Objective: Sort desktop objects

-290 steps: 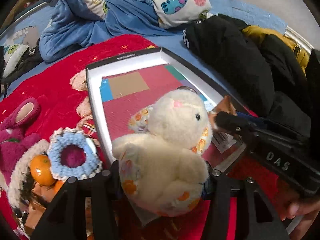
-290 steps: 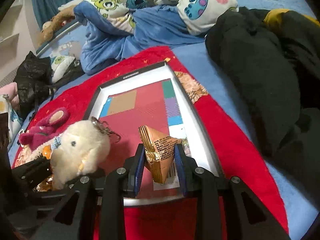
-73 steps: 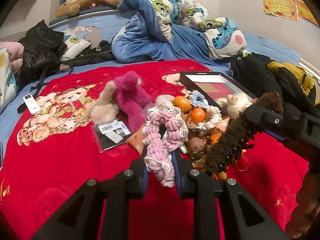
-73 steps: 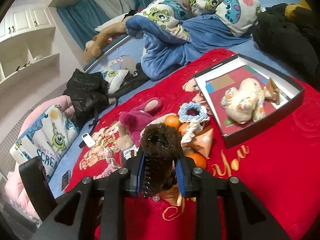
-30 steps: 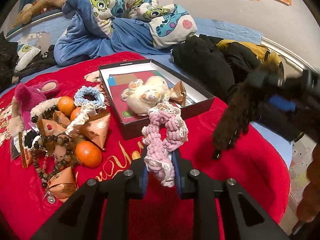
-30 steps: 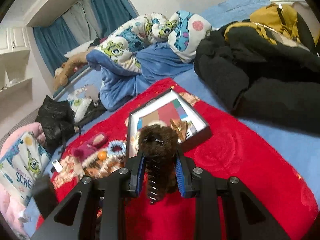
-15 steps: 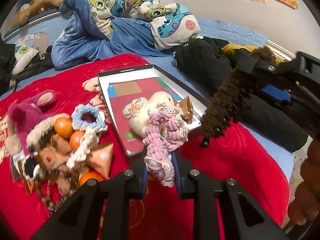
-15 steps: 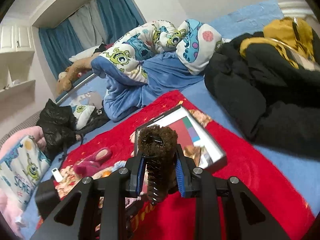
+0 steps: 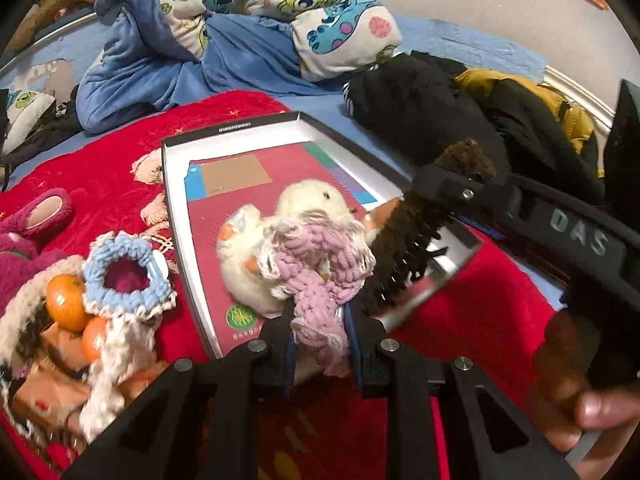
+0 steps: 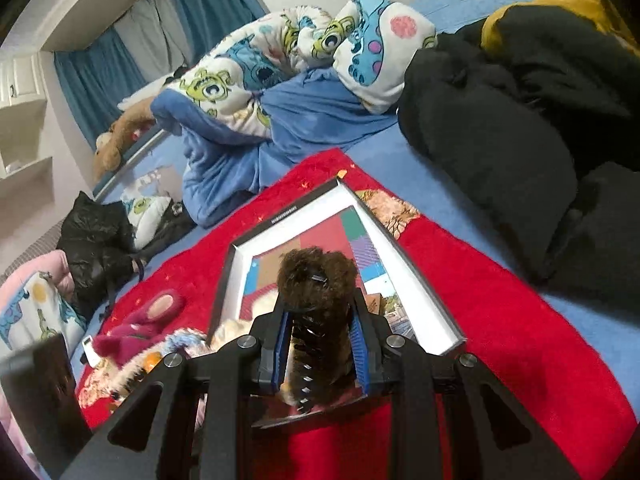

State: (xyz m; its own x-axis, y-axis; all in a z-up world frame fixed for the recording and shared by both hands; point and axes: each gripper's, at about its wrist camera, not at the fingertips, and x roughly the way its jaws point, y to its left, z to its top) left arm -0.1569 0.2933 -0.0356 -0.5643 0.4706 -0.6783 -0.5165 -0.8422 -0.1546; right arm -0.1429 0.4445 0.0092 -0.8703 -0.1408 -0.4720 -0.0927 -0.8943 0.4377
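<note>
Left tool (image 9: 320, 332) is clamped tight on a pink crochet scrunchie (image 9: 320, 264), whose loop bunches up above the jaws and whose tail hangs below them. Right tool (image 10: 320, 354) is clamped on a brown fuzzy hair claw (image 10: 316, 304), fluffy end up, teeth pointing down between the blue-edged fingers (image 10: 280, 348). In the left wrist view the right tool comes in from the right side, and the claw (image 9: 416, 240) hangs over the near right corner of the box (image 9: 176, 216).

Box is shallow, black outside, white inside, with a red card on its floor, and it sits on the red blanket (image 9: 472, 304) on the bed. In it lies a cream plush toy (image 9: 280, 248), partly hidden behind the scrunchie; a gold wrapped piece (image 9: 384, 212) peeks out beside the claw.

Left of the box, on the blanket, is a pile: blue crochet scrunchie (image 9: 124, 276), two oranges (image 9: 66, 300), a white crochet piece (image 9: 112, 352), gold wrapped packets (image 9: 44, 392), and a magenta plush toy (image 9: 28, 236). This part of the frame is blurred.

Behind the box are a blue quilt with a cartoon monster print (image 9: 224, 20) and black and yellow jackets (image 9: 460, 112) to the right. A thumb (image 9: 608, 408) of the person's hand shows at bottom right in the left wrist view.
</note>
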